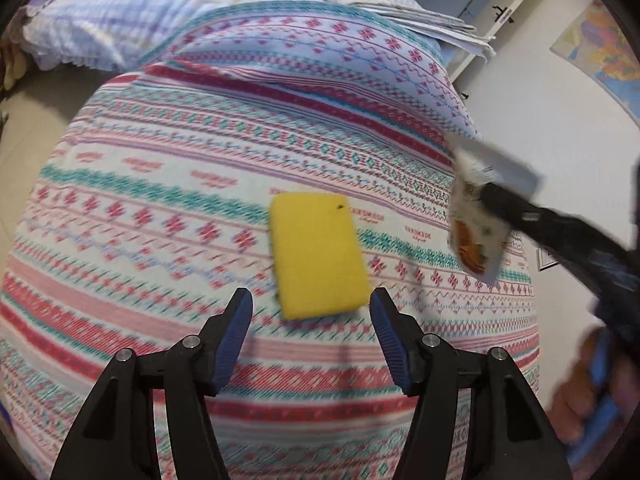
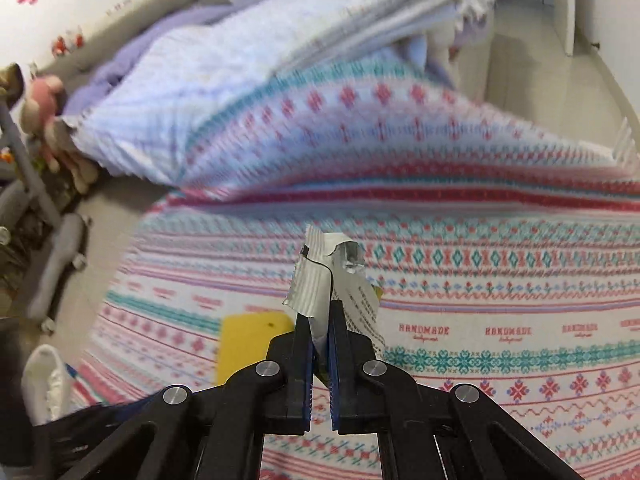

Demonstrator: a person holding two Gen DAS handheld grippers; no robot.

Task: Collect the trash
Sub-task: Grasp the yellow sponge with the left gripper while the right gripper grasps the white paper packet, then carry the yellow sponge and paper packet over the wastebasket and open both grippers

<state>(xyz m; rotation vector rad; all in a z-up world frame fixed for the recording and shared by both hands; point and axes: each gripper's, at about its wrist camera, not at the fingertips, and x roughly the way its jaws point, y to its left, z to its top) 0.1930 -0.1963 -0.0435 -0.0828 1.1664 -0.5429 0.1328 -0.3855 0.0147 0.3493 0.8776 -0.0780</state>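
Your right claw [image 2: 320, 332] is clenched on a crumpled wrapper [image 2: 320, 284], lifted above the bed [image 2: 480, 280]. Your left claw [image 1: 311, 304] is released, its fingers either side of the near end of a yellow sponge [image 1: 318, 256] lying on the patterned bedspread.

A bedroom: patterned bedspread [image 1: 200, 184], pillow [image 1: 120, 12], stuffed toys [image 2: 44, 108].

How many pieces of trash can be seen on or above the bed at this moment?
2. A yellow sponge lies on the patterned blanket, just ahead of the open left gripper. A crumpled wrapper is clamped in the right gripper, off the blanket. Folds could hide more.
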